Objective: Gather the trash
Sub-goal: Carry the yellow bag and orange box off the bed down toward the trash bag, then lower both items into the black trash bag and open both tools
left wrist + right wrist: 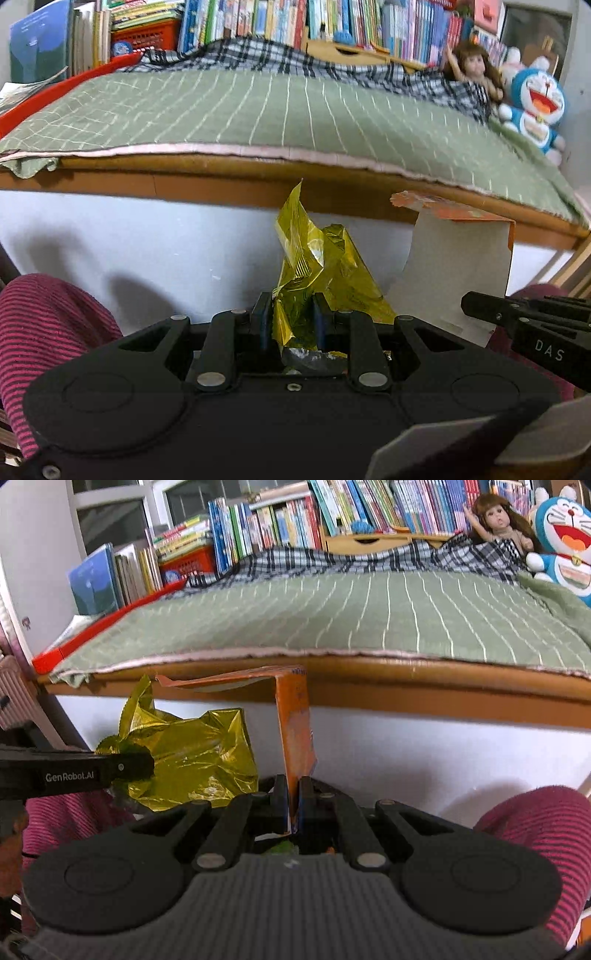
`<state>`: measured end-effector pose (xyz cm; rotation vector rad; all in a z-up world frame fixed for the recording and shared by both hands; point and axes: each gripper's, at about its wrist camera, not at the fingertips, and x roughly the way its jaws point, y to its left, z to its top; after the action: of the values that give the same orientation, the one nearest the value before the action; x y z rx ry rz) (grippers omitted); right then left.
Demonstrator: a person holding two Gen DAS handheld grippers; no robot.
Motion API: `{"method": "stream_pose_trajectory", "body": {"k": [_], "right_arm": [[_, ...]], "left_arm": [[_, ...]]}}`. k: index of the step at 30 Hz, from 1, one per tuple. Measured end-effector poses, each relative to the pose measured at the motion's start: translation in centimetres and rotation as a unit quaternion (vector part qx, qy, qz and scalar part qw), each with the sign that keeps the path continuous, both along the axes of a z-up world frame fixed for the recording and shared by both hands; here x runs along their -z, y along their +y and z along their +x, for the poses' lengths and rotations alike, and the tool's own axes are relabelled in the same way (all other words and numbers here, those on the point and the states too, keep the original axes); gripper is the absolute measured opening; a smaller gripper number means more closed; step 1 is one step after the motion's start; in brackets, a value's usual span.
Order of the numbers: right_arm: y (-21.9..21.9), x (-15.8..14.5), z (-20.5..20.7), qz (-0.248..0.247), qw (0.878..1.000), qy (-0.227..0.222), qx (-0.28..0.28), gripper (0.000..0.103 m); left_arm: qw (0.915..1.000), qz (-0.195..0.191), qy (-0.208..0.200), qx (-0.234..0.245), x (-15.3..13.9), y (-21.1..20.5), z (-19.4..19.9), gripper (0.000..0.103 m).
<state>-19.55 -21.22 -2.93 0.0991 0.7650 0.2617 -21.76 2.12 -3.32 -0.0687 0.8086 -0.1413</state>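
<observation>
wrapper base hidden btwn gripper pads

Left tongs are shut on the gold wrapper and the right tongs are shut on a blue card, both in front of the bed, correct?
Not quite. The card in the right tongs is orange, not blue, as the right wrist view shows. The rest holds: the left tongs are shut on the gold wrapper, in front of the bed.

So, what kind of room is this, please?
Probably a child's bedroom: a bed with a green striped cover, packed shelves of picture books, plus a doll and a blue cat plush.
</observation>
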Motion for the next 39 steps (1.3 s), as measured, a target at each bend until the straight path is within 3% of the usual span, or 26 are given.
{"method": "stream_pose_trajectory", "body": {"k": [15,27,39], "right_arm": [[0.7,4.9,3.5,-0.018,0.995,0.101,-0.004,0.009],[1.6,8.0,6.3,-0.035,0.989,0.145,-0.002,0.009],[1.8,9.0,7.3,-0.025,0.985,0.17,0.011,0.012]], "left_arm": [[0.9967,0.033,0.074,0.009,4.8,-1.8,4.8,0.021],[0.994,0.041,0.1,0.015,7.7,-2.3,8.5,0.022],[0.9902,0.046,0.129,0.025,10.2,-2.7,10.1,0.023]]}}
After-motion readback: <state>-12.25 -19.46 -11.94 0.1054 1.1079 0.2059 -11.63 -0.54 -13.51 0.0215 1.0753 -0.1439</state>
